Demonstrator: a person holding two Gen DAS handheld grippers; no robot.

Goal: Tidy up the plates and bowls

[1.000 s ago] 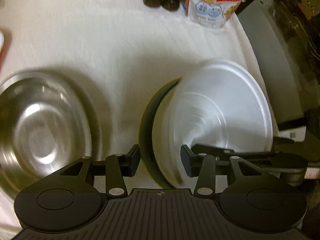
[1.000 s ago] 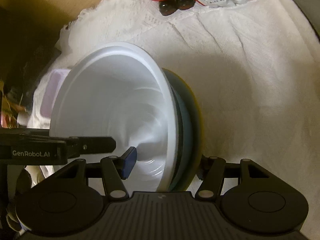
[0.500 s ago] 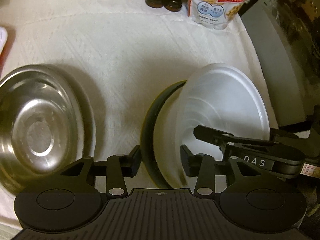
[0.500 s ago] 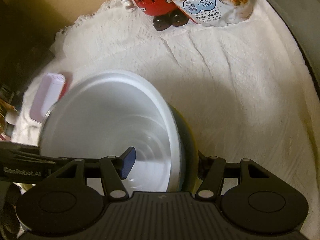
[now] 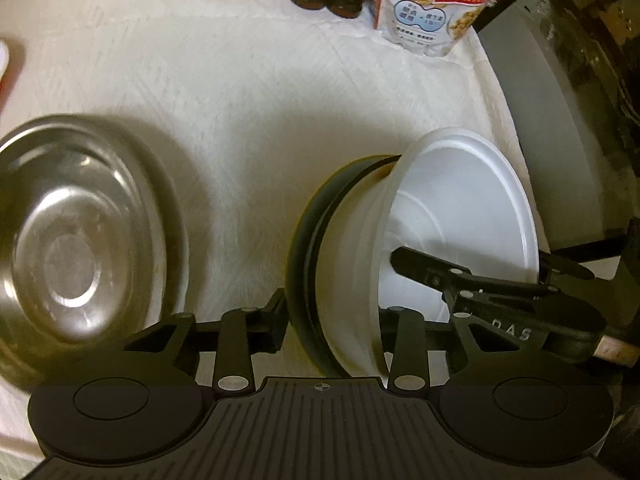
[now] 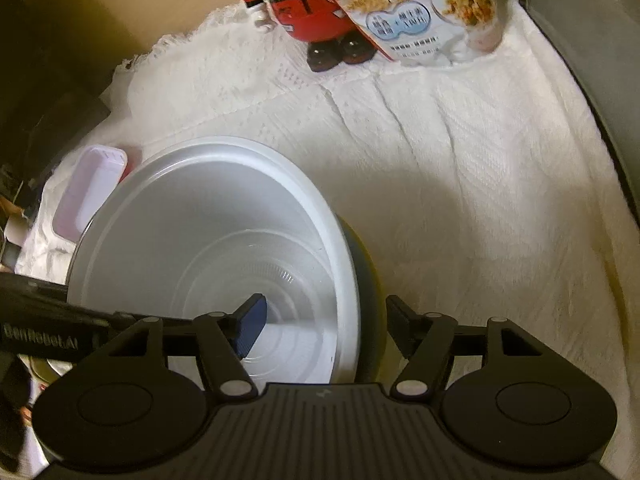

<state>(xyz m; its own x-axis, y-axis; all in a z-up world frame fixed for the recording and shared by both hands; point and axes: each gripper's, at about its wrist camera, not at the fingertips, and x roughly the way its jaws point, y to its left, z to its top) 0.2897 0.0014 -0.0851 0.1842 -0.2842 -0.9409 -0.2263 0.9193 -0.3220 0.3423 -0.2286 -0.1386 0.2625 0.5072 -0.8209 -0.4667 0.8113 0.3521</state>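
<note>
Tongs left [image 5: 330, 320] and right [image 6: 322, 326] each clamp the stacked white bowl [image 6: 208, 240] and dark plate [image 5: 306, 240]; steel bowl [image 5: 80, 232] lies at nine o'clock.

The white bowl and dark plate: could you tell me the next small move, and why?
Probably lay them flat on the cloth: the left gripper and right gripper clamp the white bowl and dark plate tilted on edge.

We see a polished metal bowl [image 5: 80, 240] with bright reflections, a smooth white plastic bowl [image 6: 216, 248] with a soft sheen, a dark glossy plate [image 5: 308, 248] behind it, and rough woven white cloth [image 6: 460, 168] over the table.
</note>
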